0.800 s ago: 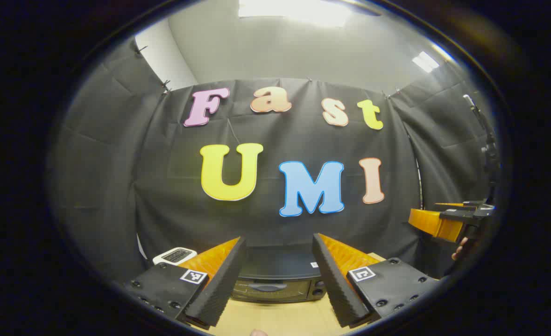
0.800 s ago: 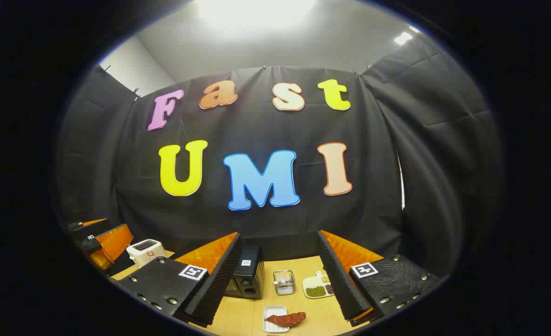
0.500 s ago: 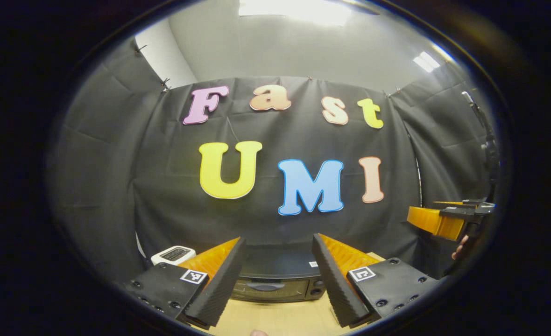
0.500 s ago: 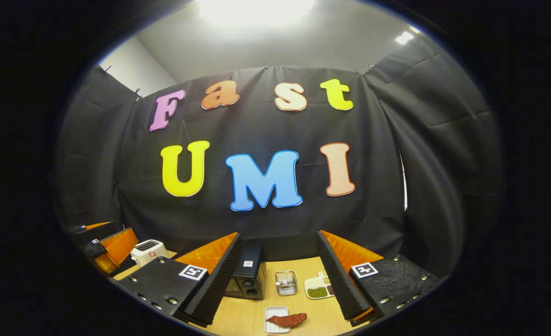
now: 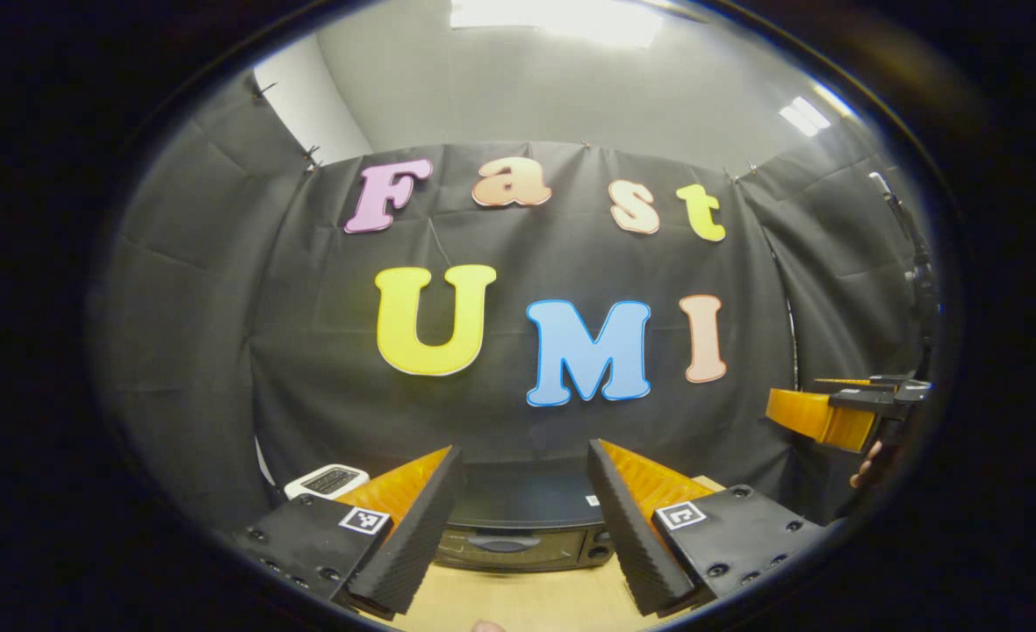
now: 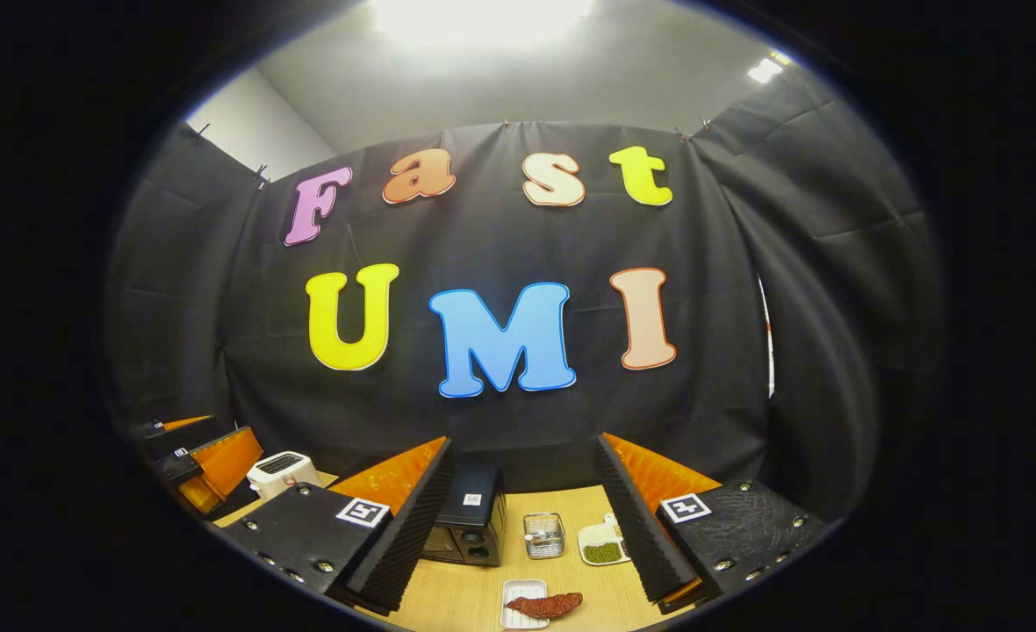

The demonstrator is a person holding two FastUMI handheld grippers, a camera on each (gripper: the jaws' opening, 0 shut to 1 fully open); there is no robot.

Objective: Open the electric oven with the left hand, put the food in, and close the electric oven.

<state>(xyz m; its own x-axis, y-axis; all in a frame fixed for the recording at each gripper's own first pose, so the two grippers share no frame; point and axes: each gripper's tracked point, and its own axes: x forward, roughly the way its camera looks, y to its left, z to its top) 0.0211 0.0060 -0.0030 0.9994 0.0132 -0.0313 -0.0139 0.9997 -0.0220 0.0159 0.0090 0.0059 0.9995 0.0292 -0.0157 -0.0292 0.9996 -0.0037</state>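
Right tongs (image 6: 518,518) swung slightly left; both tongs apart, empty; oven (image 5: 518,540) closed.

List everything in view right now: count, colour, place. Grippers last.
electric oven: 1, black, back of the table, door shut, straight ahead of the left gripper
food: 1 reddish-brown piece, lying on the white tray
white tray: 1, white, near edge of the table
toaster: 1, white, left of the oven
wire basket: 1, metal, right of the oven
divided dish: 1, white, green contents, right of the basket
table: 1, light wood
left gripper: 1, open, holding nothing
right gripper: 1, open, holding nothing
hand: 1, fingertips below the far gripper at the left gripper view's right edge
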